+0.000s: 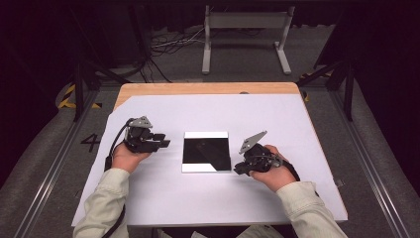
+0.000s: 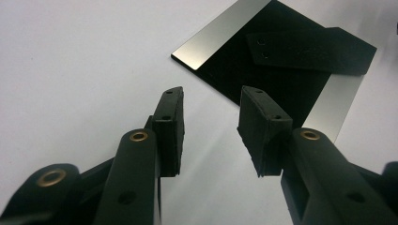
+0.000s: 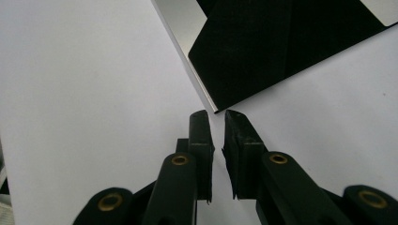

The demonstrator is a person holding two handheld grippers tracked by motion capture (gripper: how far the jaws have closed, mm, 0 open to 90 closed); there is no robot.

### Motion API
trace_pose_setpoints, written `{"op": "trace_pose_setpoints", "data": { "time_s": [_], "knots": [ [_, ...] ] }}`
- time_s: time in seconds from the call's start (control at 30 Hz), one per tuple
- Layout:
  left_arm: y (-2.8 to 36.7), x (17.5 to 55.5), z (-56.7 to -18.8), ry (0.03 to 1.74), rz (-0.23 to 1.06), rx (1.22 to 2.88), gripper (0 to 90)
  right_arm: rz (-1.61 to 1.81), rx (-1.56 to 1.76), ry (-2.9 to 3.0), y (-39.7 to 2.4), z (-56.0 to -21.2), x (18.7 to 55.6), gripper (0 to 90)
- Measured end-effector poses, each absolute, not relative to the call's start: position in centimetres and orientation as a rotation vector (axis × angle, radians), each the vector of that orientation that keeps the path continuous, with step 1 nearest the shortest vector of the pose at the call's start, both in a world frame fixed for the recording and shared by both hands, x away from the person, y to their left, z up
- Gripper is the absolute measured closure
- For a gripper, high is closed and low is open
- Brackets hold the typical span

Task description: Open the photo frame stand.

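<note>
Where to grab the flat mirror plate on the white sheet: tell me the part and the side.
Take the mirror plate by a thin edge, best the near right corner, right in front of the right gripper. It lies flat on the white sheet, so jaws likely must come in low from the side, not from above.

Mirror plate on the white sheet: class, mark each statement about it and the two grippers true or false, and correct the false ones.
1. The mirror plate lies flat on the white sheet. True.
2. The left gripper holds the plate. False: its jaws are wide apart, short of the plate with nothing between them.
3. The right gripper has its jaws nearly together at a corner of the plate. True.
4. The plate lies to the left of both grippers. False: it lies between them.
</note>
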State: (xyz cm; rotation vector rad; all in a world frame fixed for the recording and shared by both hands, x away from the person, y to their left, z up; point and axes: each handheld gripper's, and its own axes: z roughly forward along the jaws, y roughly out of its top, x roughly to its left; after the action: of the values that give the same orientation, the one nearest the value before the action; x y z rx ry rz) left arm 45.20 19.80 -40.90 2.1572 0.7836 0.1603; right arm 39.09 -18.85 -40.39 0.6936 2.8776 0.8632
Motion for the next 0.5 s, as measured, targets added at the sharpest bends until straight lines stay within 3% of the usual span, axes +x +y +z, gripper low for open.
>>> {"op": "trace_pose_setpoints", "data": {
  "time_s": [0.5],
  "knots": [
    [19.4, 45.2, -41.0, 0.777, 0.160, 2.176, 59.6, 0.777, 0.748, 2.917, -18.1, -41.6, 39.7, 81.8]
  ]
}}
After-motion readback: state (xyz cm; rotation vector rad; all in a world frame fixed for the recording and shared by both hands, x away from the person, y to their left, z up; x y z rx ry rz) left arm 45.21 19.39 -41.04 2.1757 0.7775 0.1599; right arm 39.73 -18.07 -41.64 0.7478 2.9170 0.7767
